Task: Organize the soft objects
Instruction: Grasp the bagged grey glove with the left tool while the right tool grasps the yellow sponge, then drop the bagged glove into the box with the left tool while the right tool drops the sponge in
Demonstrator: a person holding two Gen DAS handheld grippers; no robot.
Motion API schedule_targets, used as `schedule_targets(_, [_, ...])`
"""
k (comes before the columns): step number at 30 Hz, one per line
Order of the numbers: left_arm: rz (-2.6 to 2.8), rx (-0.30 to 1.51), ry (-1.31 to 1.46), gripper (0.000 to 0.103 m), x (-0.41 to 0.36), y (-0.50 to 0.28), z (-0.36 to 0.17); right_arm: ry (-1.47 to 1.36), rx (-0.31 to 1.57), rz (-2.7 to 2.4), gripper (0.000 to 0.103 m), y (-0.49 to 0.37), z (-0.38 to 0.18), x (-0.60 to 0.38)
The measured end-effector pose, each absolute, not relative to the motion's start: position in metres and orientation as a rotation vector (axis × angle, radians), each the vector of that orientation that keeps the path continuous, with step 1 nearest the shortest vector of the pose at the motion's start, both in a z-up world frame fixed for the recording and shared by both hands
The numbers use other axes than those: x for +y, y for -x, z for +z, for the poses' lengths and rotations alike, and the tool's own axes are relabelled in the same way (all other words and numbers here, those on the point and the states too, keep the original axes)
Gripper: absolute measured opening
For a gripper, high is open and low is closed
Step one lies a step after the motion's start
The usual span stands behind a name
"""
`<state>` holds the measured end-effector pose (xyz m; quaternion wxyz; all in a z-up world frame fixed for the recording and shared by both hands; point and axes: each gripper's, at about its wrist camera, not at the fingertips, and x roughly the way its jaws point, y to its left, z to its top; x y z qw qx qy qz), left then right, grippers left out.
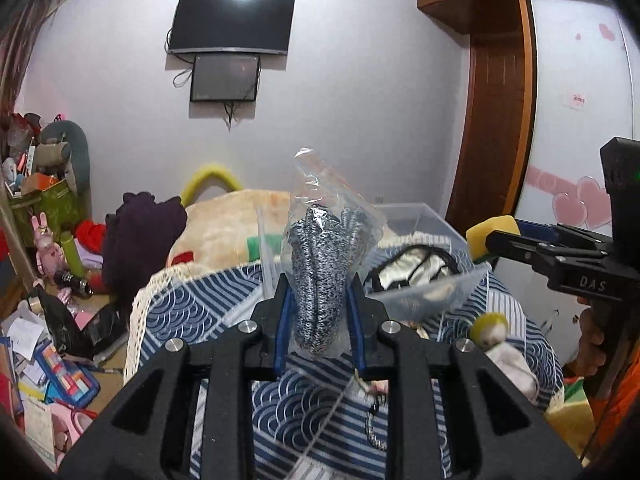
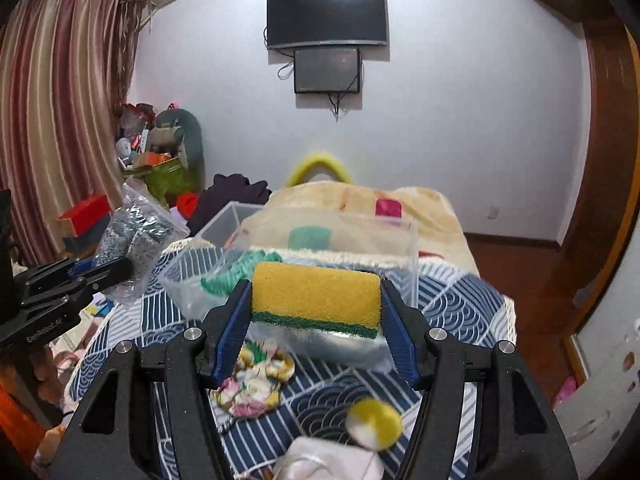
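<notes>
the back wall (image 2: 460,120) is plain and pale, with a light violet tone. on it hangs a dark curved television (image 2: 326,16), switched off, and just under it a smaller dark screen (image 2: 327,71) with loose cables hanging down. at the left side there is a long striped curtain (image 2: 52,112) in red and beige colours. at the right side stands a brown wooden wardrobe (image 1: 492,112) with a white sliding door (image 1: 580,100) that carries pink heart stickers. the floor (image 2: 520,276) near the right wall is dark reddish wood. in the left corner many boxes and toys are piled (image 1: 44,184), and papers lie on the floor (image 1: 24,344) there.
</notes>
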<state>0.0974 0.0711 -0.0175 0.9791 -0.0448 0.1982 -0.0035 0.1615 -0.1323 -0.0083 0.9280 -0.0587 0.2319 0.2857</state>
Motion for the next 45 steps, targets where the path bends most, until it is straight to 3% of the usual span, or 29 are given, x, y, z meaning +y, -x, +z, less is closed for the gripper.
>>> schedule_targets(21, [0.009,0.551,0.040,0.025,0.058,-0.200,-0.053,0.195,0.672,0.575,0.059,-0.232,-0.042,-0.091])
schedule_targets(29, [0.007,0.595,0.021,0.027,0.049,-0.207,-0.064,0.236,0.715,0.564,0.064,-0.231,-0.053,-0.095])
schedule_targets(31, [-0.004,0.596,0.019,0.034,0.047,-0.205,-0.061,0.233,0.709,0.563,0.071,-0.229,-0.051,-0.099])
schedule_targets(38, [-0.009,0.537,-0.010,0.058,0.039,-0.184,-0.043,0.206,0.661,0.570,0.073,-0.219,-0.033,-0.116])
schedule_targets(45, [-0.009,0.474,-0.005,0.087,0.034,-0.153,-0.022,0.180,0.558,0.570,0.083,-0.192,-0.009,-0.137])
